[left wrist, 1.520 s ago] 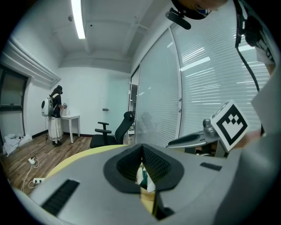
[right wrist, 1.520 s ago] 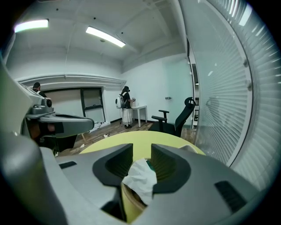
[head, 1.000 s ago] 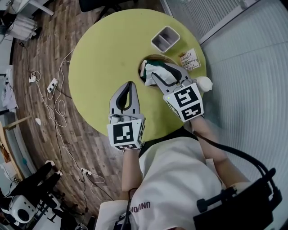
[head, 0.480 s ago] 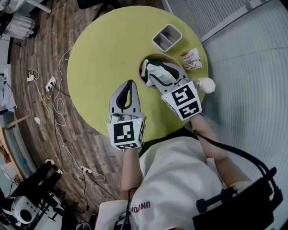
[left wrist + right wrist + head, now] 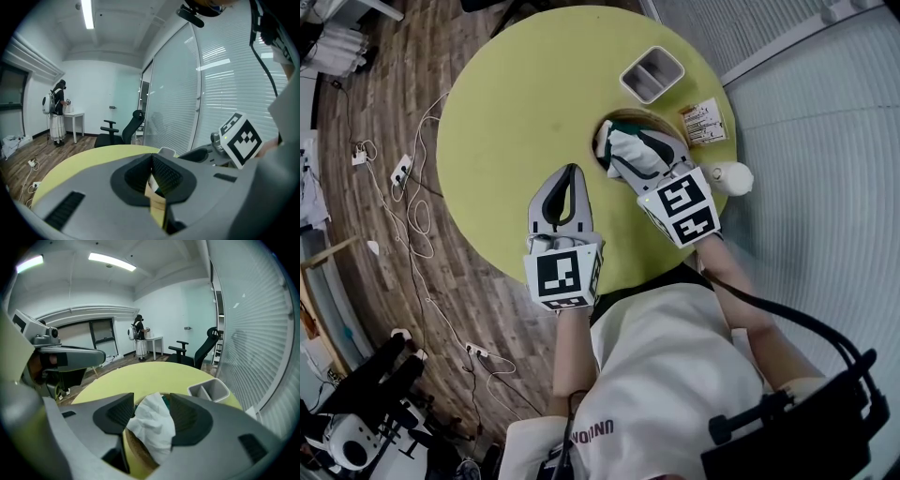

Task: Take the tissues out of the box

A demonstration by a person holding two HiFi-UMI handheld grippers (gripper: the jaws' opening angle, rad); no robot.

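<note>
Currently a crumpled white tissue (image 5: 152,427) is sticking up out of the brown box (image 5: 136,449), which is sitting toward the right edge of the round yellow-green table (image 5: 525,103). A teal thing (image 5: 165,401) is showing in the box just behind the tissue. Beyond the box, near the table's far edge, a grey two-part tray (image 5: 652,73) is standing, and a small printed packet (image 5: 705,122) is lying beside the box by the right edge. A white rounded thing (image 5: 733,176) is sitting at that same edge, nearer the person. In the head view the right gripper (image 5: 151,404) is reaching over the box and covering part of it. Its jaws are opening wide, with the tissue standing between them, brushing the left pad and not being pinched. The left gripper (image 5: 152,157) is hovering over the table's near edge, well apart from the box, its jaws pressing together with nothing between them
</note>
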